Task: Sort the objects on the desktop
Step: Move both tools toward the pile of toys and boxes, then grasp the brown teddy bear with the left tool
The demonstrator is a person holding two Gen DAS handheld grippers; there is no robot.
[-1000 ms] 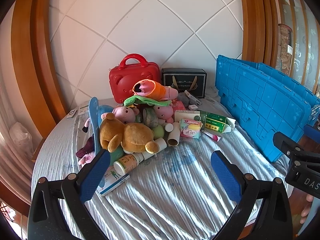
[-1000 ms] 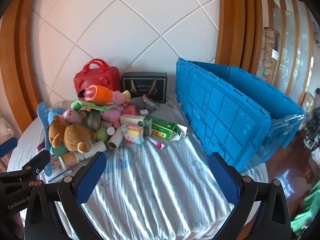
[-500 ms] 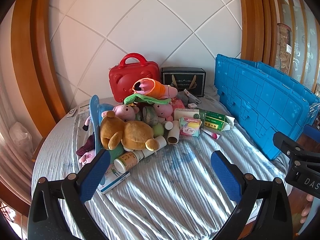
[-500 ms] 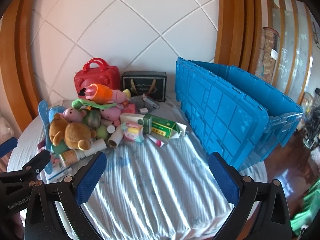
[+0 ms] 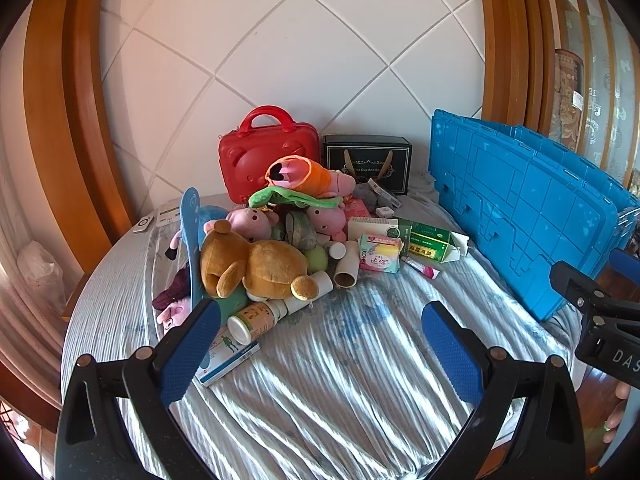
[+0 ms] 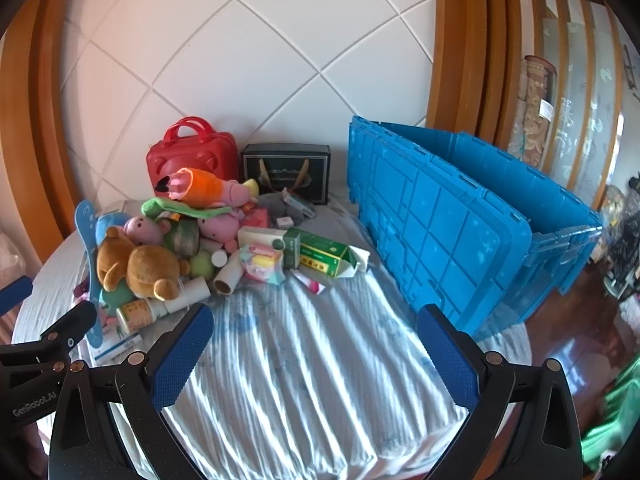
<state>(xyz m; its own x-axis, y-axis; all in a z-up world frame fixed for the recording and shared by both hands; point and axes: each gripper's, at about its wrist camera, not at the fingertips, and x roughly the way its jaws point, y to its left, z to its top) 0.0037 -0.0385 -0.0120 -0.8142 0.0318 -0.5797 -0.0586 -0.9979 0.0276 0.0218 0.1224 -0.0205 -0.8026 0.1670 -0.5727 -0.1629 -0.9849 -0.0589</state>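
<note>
A heap of objects lies on the round table's striped cloth (image 5: 340,360): a brown plush bear (image 5: 256,266), pink pig toys (image 5: 250,220), an orange plush carrot (image 5: 308,174), a pill bottle (image 5: 256,322), a cardboard tube (image 5: 348,268), a green box (image 5: 430,242) and a pink packet (image 5: 380,258). A blue crate (image 6: 460,216) stands at the right. My left gripper (image 5: 320,348) is open and empty, in front of the heap. My right gripper (image 6: 314,356) is open and empty, over bare cloth (image 6: 304,352) between the heap and the crate.
A red case (image 5: 268,160) and a black gift box (image 5: 368,162) stand at the back against the tiled wall. A remote (image 5: 143,224) lies at the far left. The table edge drops to a wooden floor (image 6: 576,332) on the right.
Both views have shifted slightly; the heap sits a little lower and nearer in the right wrist view. Both grippers stay open and empty.
</note>
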